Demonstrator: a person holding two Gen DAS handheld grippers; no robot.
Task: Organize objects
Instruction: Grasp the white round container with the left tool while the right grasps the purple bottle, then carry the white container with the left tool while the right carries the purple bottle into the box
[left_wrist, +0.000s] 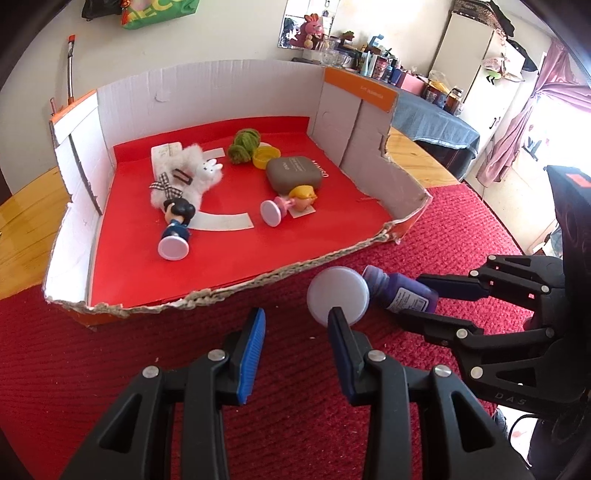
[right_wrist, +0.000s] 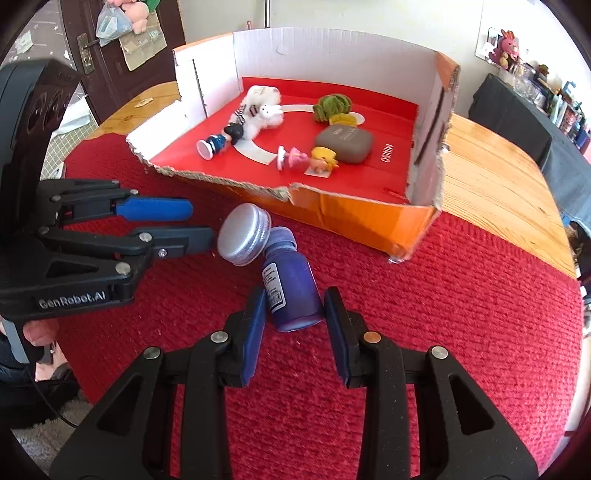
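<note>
A small purple bottle (right_wrist: 291, 291) lies tilted just above the red mat, and my right gripper (right_wrist: 295, 295) is shut on its body. At the bottle's neck sits a silver screw cap (right_wrist: 243, 236), tilted; I cannot tell whether it is screwed on. My left gripper (right_wrist: 201, 223) comes in from the left with its jaws a little apart and nothing between them. Its lower fingertip (right_wrist: 207, 238) touches the cap's edge. In the left wrist view the cap (left_wrist: 338, 295) sits just past my left gripper (left_wrist: 297, 317), and the right gripper (left_wrist: 412, 297) holds the bottle (left_wrist: 402, 291).
A torn cardboard box (left_wrist: 369, 110) with a red floor stands behind, holding two toy figures (left_wrist: 177, 225), a white plush (left_wrist: 195, 170), green yarn (left_wrist: 243, 146), a yellow lid and a grey case (left_wrist: 297, 173). A red mat (right_wrist: 461, 314) covers the wooden table (right_wrist: 491, 177).
</note>
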